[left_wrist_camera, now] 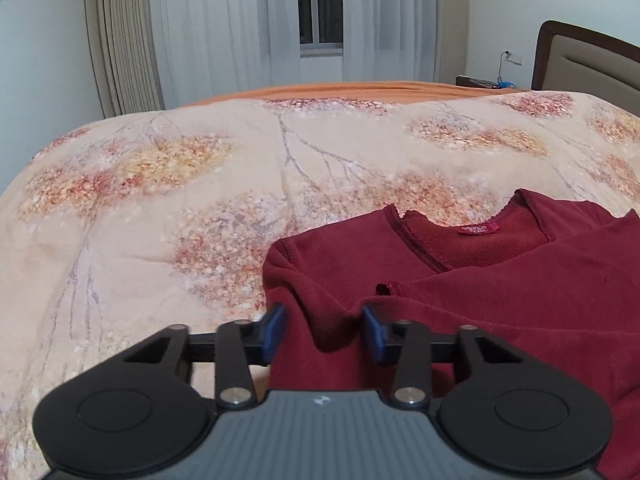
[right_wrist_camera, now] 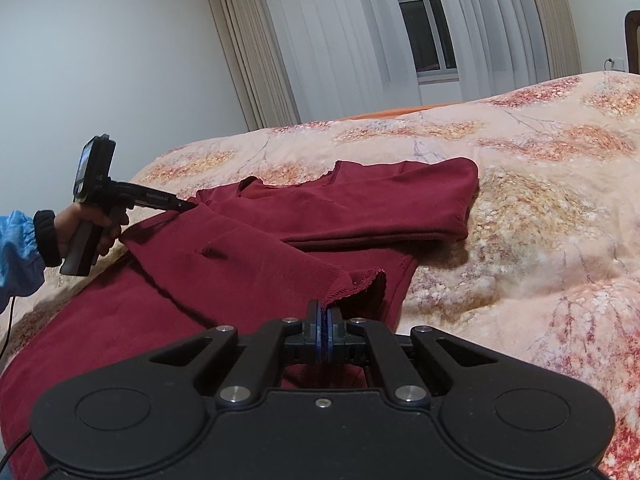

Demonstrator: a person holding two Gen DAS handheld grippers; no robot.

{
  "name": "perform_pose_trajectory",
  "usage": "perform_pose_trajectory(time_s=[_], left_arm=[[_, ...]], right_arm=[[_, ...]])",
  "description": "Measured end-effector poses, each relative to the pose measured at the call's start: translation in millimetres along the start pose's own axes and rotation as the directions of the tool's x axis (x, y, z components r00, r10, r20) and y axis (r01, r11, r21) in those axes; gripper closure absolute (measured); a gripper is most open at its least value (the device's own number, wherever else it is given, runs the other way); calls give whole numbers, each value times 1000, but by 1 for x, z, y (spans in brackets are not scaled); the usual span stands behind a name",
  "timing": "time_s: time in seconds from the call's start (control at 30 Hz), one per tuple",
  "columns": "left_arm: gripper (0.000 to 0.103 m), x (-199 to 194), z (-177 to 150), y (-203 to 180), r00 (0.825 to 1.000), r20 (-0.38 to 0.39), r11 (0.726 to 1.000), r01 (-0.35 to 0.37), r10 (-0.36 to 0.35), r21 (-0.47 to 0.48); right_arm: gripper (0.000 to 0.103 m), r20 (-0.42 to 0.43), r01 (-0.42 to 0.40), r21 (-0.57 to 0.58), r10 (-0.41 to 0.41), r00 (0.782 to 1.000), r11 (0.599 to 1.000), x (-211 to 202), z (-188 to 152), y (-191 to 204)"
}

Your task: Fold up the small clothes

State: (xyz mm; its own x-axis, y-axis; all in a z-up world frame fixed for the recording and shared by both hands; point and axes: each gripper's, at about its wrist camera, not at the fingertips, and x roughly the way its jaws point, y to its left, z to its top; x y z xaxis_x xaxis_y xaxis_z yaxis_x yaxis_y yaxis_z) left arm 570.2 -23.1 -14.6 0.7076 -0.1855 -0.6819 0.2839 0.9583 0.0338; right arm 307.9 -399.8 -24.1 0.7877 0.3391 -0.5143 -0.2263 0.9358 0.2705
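Left wrist view. Looking along the left gripper (left_wrist_camera: 324, 332): standing roughly half open, straddling a raised ridge of the dark red sweater (left_wrist_camera: 500, 300) near its shoulder edge, blue pads (left_wrist_camera: 274, 332) flanking the cloth but not plainly pinching it. Lying flat on the floral bed cover (left_wrist_camera: 180, 200), neck opening and label (left_wrist_camera: 479, 229) facing up, body running off the right and lower edges. Judging the step as taking hold of this side for the next fold. Doing it well: gathering only the top layers of the ridge, closing fully before lifting, keeping the bed cover out of the bite. Losing the lower hem and far sleeve beyond the frame; hiding the cloth directly under the gripper body.

Right wrist view. Looking along the right gripper (right_wrist_camera: 323, 330): closed tight, seemingly nipping the ribbed cuff (right_wrist_camera: 356, 284) of a sleeve laid across the chest, though the finger tips are masking the exact contact. Seeing the person's hand (right_wrist_camera: 80, 228) and blue sleeve (right_wrist_camera: 16, 252) carrying the other tool to the sweater's far shoulder. Advising: holding the cuff taut and low while the other side lifts, moving both ends together so the fold line is running straight. Cutting off the sweater's hem at lower left; not making out the other tool's tips where they meet the cloth.
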Motion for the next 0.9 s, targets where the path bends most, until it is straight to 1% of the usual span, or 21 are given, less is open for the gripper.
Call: perform_pose_trajectory(time_s=[0.03,0.07,0.1,0.13,0.27,0.33,0.4,0.47,0.57,0.63,0.73,0.8,0.83,0.87,0.9], left_arm=[[74,0,1,-1,1000,0,1000,12,-12,6],[78,1,1,-3,1000,1,1000,14,-14,20],[87,1,1,-5,1000,2,999,13,-13,33],[91,0,1,-7,1000,4,999,12,-13,40],[93,-10,3,-5,999,43,999,9,-10,35],[94,-19,6,3,997,68,1000,23,-24,8],[94,-27,10,18,995,88,998,50,-46,-48],[94,-34,14,34,992,114,993,63,-52,-100],[95,-40,16,64,987,142,973,102,-73,-207],[95,-39,15,81,983,155,954,136,-97,-268],[95,-29,8,98,982,139,931,165,-125,-326],[97,-20,2,107,981,136,919,176,-136,-352],[97,-17,-2,111,982,142,916,169,-125,-363],[97,-15,-6,116,981,150,910,169,-119,-379],[97,-13,-10,122,980,153,900,182,-131,-397]], right_arm=[[101,0,-1,-1,1,1000,1000,0,0,1],[101,0,-2,-3,2,1000,1000,1,1,1],[101,1,-1,-6,1,1000,1000,1,2,2],[101,1,0,-12,0,1000,1000,1,2,3],[101,24,16,-64,-14,1000,998,-1,11,10],[101,46,18,-90,-13,999,996,-2,21,14],[101,64,7,-119,1,998,993,1,34,18],[101,83,-3,-162,16,996,987,9,51,23],[101,98,-20,-202,41,994,979,32,81,27],[101,64,-62,-172,74,995,983,55,103,23],[101,15,-105,-76,107,994,992,92,127,10],[101,-9,-98,-18,98,995,995,111,136,-2],[101,-25,-96,9,96,995,995,120,138,-8],[101,-36,-89,36,91,995,995,127,139,-15],[101,-45,-78,60,81,996,995,132,137,-21]])
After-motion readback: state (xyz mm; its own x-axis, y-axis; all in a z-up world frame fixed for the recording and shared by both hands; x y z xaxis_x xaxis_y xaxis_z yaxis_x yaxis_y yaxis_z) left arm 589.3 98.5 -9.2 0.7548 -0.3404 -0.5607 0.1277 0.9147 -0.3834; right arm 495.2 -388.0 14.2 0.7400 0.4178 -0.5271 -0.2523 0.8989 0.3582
